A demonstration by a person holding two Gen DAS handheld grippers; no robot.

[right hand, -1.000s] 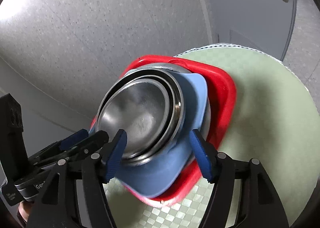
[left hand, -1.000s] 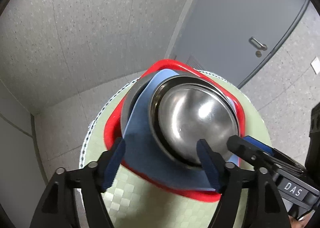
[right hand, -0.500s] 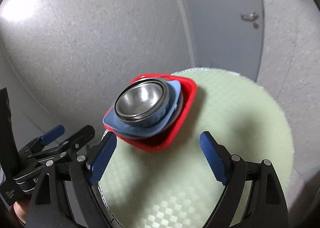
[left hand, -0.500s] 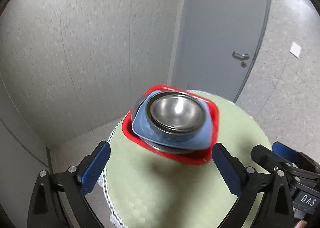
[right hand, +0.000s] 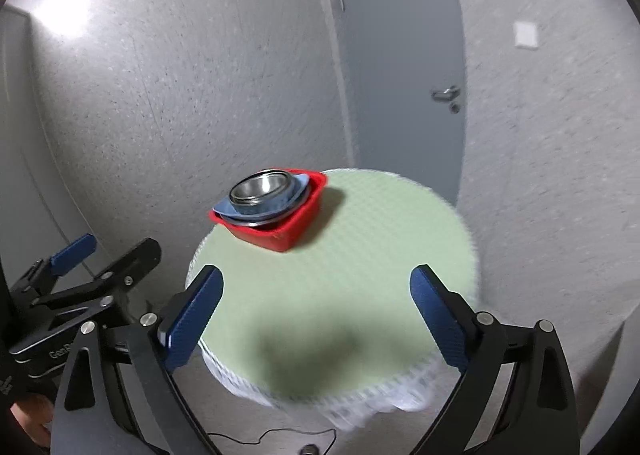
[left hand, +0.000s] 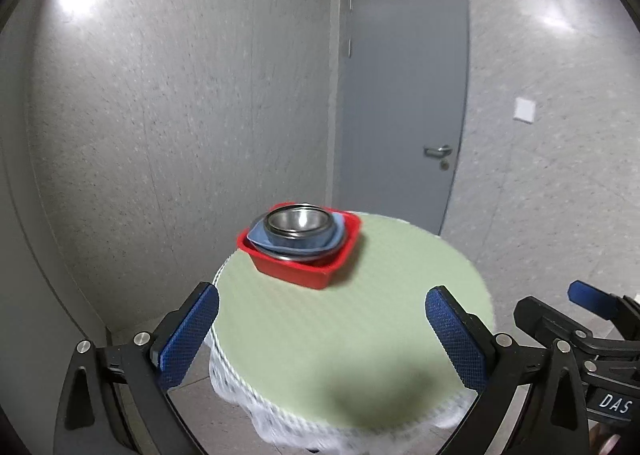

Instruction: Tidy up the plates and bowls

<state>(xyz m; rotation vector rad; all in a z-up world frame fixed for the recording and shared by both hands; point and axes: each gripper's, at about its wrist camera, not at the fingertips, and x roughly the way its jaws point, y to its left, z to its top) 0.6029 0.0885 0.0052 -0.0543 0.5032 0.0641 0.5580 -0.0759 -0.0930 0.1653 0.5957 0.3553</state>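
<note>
The blue plate [left hand: 260,236] hides most of the steel plate beneath it inside the red bowl [left hand: 304,270], motion smears the round table [left hand: 360,327] and its white lace edge, and the frame's bottom cuts off both grippers' handles and the table's base.

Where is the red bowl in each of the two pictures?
Left wrist view: the red bowl sits just left of the middle of the picture, at the far left edge of the green table.
Right wrist view: the red bowl is left of middle, at the table's far left edge.
Shared landmark: the grey door, behind the table in both.
</note>
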